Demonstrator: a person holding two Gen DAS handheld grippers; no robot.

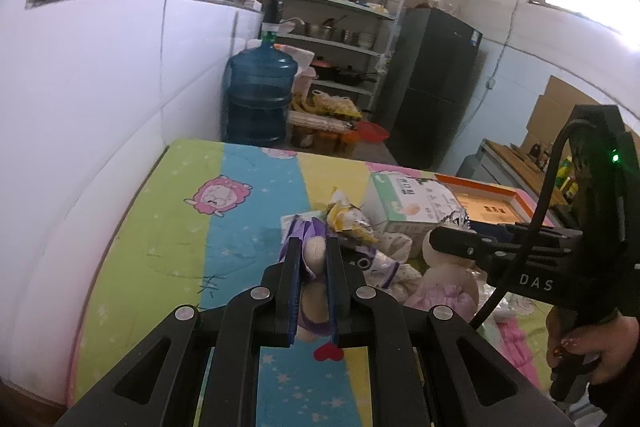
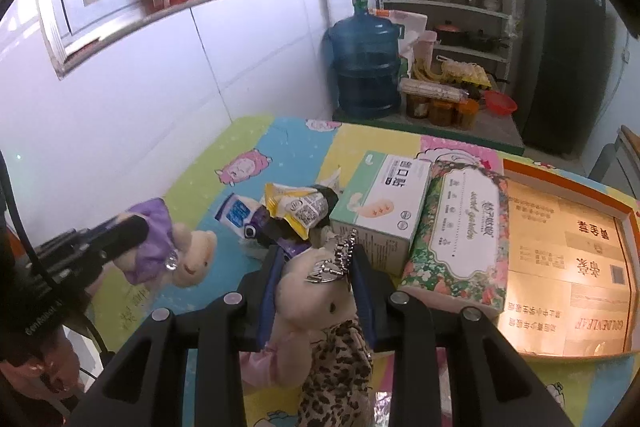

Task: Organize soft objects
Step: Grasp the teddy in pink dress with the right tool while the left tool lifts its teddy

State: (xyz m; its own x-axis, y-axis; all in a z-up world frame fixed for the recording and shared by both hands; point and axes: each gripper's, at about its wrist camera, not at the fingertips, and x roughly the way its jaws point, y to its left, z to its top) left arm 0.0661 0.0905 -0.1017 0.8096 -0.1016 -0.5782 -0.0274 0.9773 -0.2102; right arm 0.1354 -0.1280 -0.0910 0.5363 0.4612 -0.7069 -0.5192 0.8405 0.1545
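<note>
My left gripper (image 1: 313, 247) is shut on a beige plush toy in a purple dress (image 1: 313, 255) and holds it above the colourful mat; the same toy shows in the right wrist view (image 2: 176, 251). My right gripper (image 2: 314, 259) is shut on a cream plush rabbit with a silver crown and leopard-print dress (image 2: 320, 307). In the left wrist view the rabbit (image 1: 444, 275) sits at the right under the right gripper's fingers (image 1: 460, 239). Snack packets (image 2: 296, 207) lie in a heap beyond both toys.
On the mat (image 1: 168, 227) stand a white-green box (image 2: 380, 207), a floral tissue pack (image 2: 460, 231) and an open orange-rimmed carton tray (image 2: 568, 255). White wall at left. Water jug (image 1: 256, 95), shelves (image 1: 340, 7) and fridge (image 1: 432, 83) behind.
</note>
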